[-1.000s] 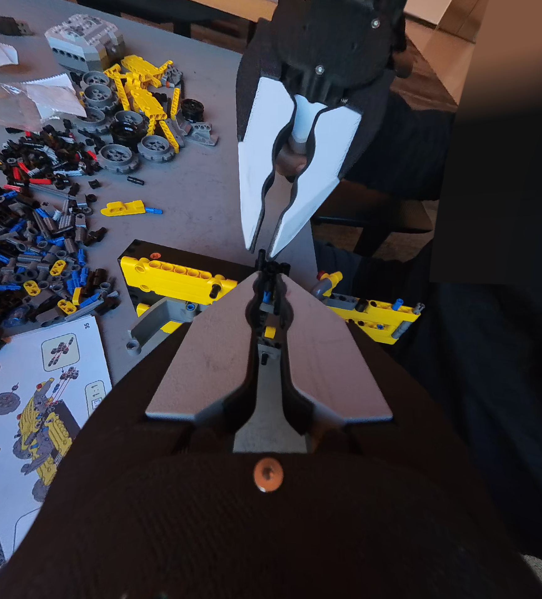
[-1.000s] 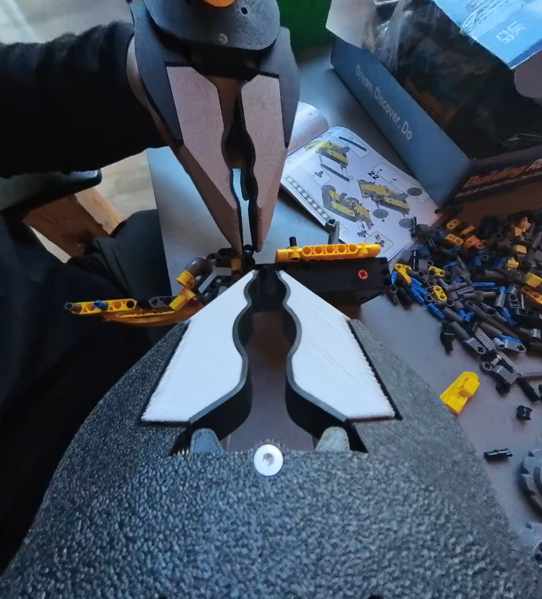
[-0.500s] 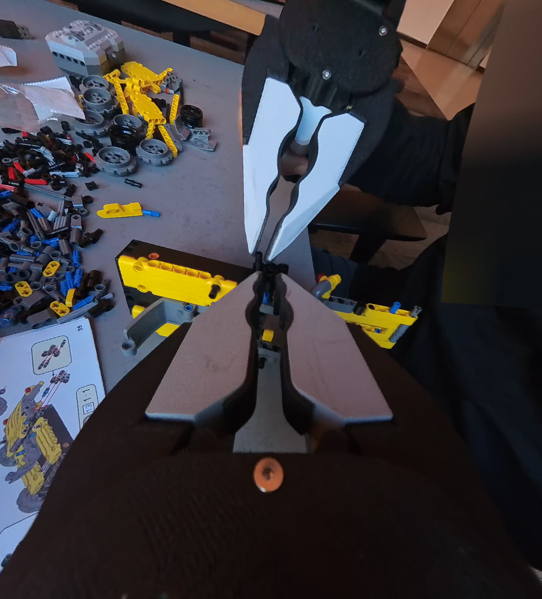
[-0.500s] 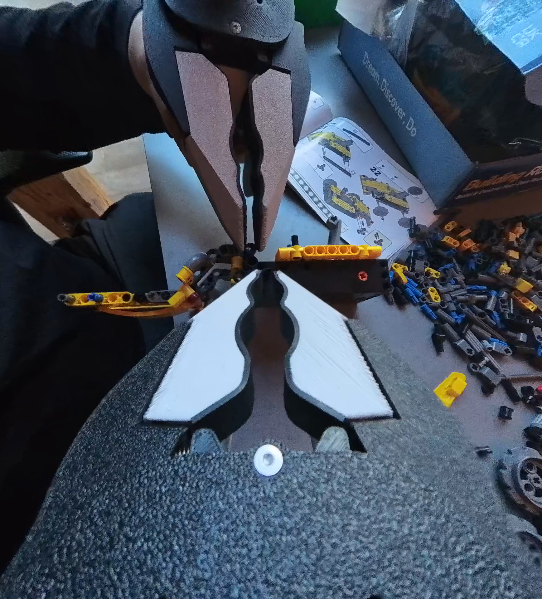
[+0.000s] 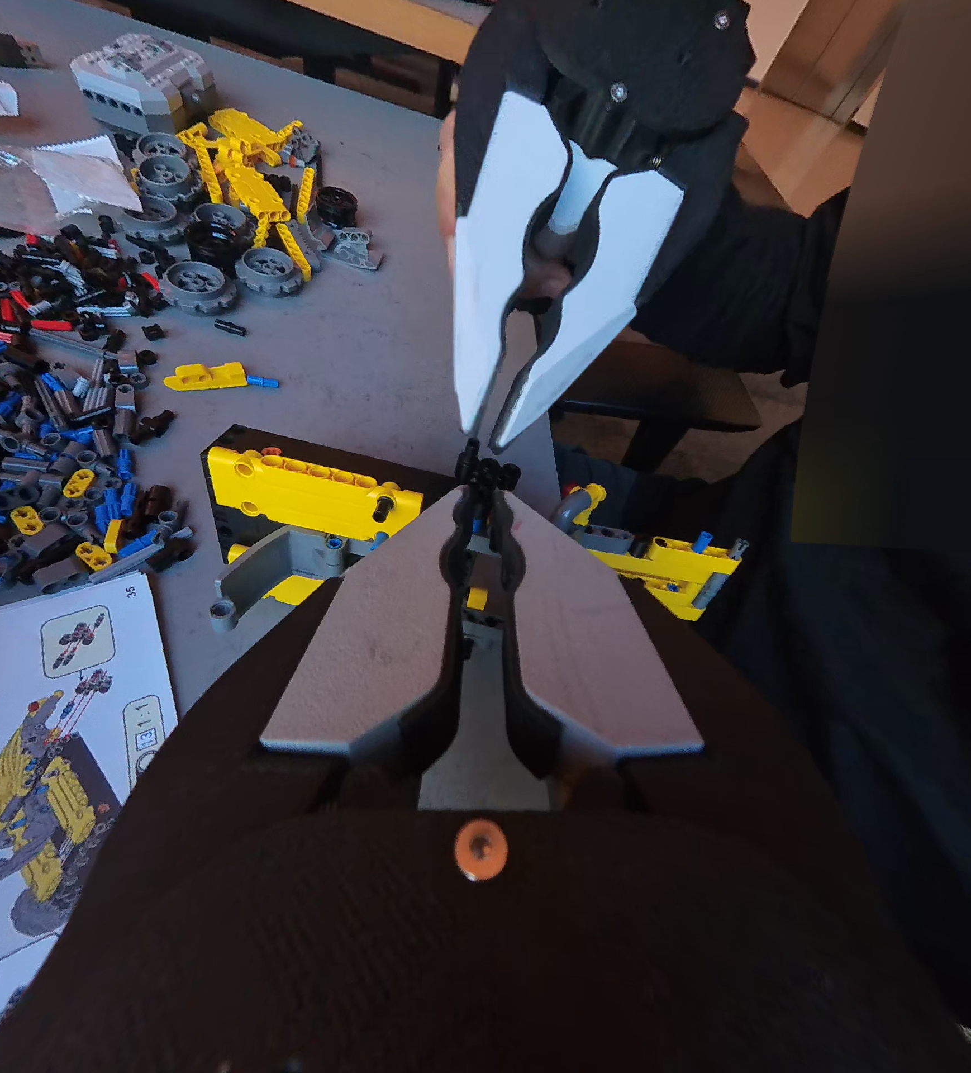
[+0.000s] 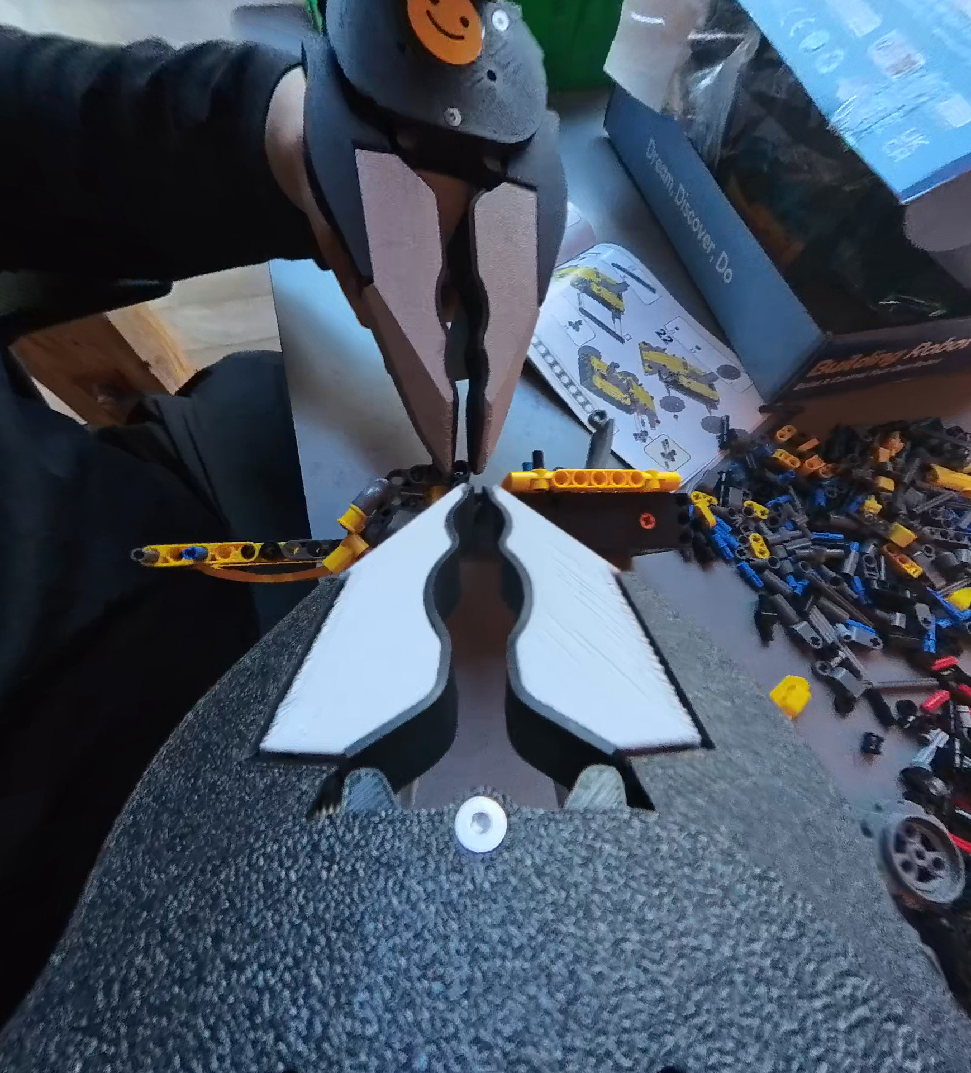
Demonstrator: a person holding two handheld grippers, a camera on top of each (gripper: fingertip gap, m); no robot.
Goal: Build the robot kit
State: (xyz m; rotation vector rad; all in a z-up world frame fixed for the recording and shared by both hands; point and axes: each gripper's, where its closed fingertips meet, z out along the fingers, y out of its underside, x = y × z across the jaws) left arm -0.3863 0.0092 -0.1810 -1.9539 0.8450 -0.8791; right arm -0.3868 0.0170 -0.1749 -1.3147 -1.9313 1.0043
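A half-built yellow and black brick model (image 5: pixel 309 493) lies at the near table edge, and its yellow arm (image 5: pixel 663 557) juts out past the edge. My left gripper (image 5: pixel 480 499), with pink pads, is shut on the black connector cluster in the model's middle. My right gripper (image 5: pixel 483 438), with white pads, comes in from the opposite side, tip to tip with the left. Its tips are closed to a narrow gap on a small black pin (image 5: pixel 471 452) on top of that cluster. In the right wrist view, the right gripper (image 6: pixel 477 493) meets the left gripper (image 6: pixel 463 467) over the model (image 6: pixel 593 481).
A pile of small black, blue and grey parts (image 5: pixel 36 441) lies left, with wheels and yellow beams (image 5: pixel 222 220) and a grey block (image 5: pixel 140 81) behind. A loose yellow piece (image 5: pixel 204 376), an instruction booklet (image 5: pixel 36 726) and a blue box (image 6: pixel 820 174) are nearby. A person's dark clothing fills the space beyond the table edge. Both grippers' tips are close together, under 4 cm apart.
The right gripper's white fingers have closed from a clear gap to a narrow one at the black pin. The left gripper stays shut on the model. Both shifted slightly.
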